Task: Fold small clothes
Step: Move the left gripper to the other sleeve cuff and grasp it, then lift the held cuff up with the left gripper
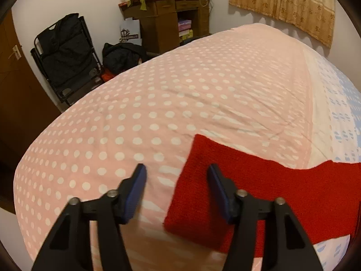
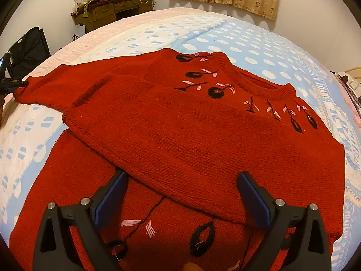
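— What's on the left?
— The left gripper (image 1: 177,176) hangs spread over the sleeve end (image 1: 203,180) of the red sweater (image 2: 191,124), pinching nothing.
— And right?
— The right gripper (image 2: 181,184) gapes wide above the sweater on the dotted bedspread (image 2: 237,45).

Ahead and left of the left tool (image 1: 177,174) the bed (image 1: 158,103) lies bare; the red sweater (image 1: 270,187) spreads rightward.

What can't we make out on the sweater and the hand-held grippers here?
- Sweater hem: right wrist view, cut off by the bottom edge and the right hand-held gripper.
- Sleeve cuff: left wrist view, motion blur; whether the left hand-held gripper touches it is unclear.
- Embroidery: partly under the folded sleeve.
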`<state>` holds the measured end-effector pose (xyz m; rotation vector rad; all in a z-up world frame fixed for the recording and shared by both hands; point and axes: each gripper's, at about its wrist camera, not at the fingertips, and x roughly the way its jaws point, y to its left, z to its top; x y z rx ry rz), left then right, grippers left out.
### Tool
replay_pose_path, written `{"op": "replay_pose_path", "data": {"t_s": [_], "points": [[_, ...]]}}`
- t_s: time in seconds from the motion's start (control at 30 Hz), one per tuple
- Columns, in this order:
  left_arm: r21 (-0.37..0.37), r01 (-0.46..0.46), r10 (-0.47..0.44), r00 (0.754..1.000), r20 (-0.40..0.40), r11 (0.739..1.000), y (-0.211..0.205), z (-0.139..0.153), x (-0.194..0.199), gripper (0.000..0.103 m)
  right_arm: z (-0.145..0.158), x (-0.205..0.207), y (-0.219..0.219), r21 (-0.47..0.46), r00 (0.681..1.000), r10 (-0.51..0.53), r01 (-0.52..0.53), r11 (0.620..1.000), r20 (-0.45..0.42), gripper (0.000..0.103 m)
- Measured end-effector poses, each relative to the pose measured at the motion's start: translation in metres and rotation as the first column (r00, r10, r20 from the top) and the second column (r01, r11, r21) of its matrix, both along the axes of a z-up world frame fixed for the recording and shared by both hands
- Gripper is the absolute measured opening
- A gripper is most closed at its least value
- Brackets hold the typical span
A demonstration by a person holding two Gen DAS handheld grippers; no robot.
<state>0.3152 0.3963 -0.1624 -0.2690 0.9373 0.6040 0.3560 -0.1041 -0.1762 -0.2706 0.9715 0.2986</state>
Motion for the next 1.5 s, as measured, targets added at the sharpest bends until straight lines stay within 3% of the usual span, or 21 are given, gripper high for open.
{"op": "replay_pose_path", "data": {"t_s": [0.07, 0.13, 0.33, 0.43, 0.77, 1.03, 1.23, 1.37, 1.5], "points": [[-0.041, 0.024, -0.023, 1.0, 0.015, 0.999, -0.004, 0.001, 0.0, 0.029, 0.0, 0.001, 0.0, -0.001, 1.0, -0.002, 0.002, 1.0, 0.0, 0.099], [-0.066, 0.035, -0.033, 0.999, 0.03, 0.997, -0.008, 0.002, -0.001, 0.026, 0.0, 0.001, 0.0, -0.001, 1.0, -0.004, 0.004, 1.0, 0.001, 0.1], [-0.042, 0.023, -0.022, 0.999, 0.023, 0.999, -0.013, 0.001, 0.0, 0.027, -0.001, 0.001, 0.0, -0.005, 1.0, -0.008, 0.008, 1.0, 0.005, 0.1], [-0.088, 0.069, -0.065, 0.996, 0.053, 0.994, -0.013, 0.004, -0.004, 0.01, -0.001, 0.001, 0.0, -0.004, 1.0, -0.009, 0.009, 1.0, 0.005, 0.1], [-0.157, 0.123, -0.093, 0.978, 0.188, 0.98, -0.021, 0.041, -0.02, 0.01, -0.001, 0.002, 0.0, -0.006, 1.0, -0.013, 0.013, 1.0, 0.007, 0.101], [-0.179, 0.239, -0.187, 0.946, 0.266, 0.954, -0.061, 0.074, -0.02, 0.01, 0.0, 0.002, -0.001, -0.009, 1.0, -0.015, 0.015, 1.0, 0.004, 0.102], [-0.156, 0.341, -0.28, 0.907, 0.315, 0.927, -0.099, 0.103, -0.022, 0.009, 0.028, -0.01, -0.01, 0.033, 1.0, -0.014, 0.014, 0.999, 0.019, 0.102], [-0.163, 0.379, -0.307, 0.886, 0.347, 0.911, -0.118, 0.119, -0.021, 0.009, 0.049, -0.024, -0.016, 0.012, 0.998, -0.003, 0.003, 1.0, 0.06, 0.102], [-0.183, 0.402, -0.317, 0.875, 0.366, 0.897, -0.137, 0.129, -0.017, 0.009, 0.063, -0.038, -0.028, 0.048, 0.998, -0.021, 0.018, 0.999, 0.062, 0.102]]}}
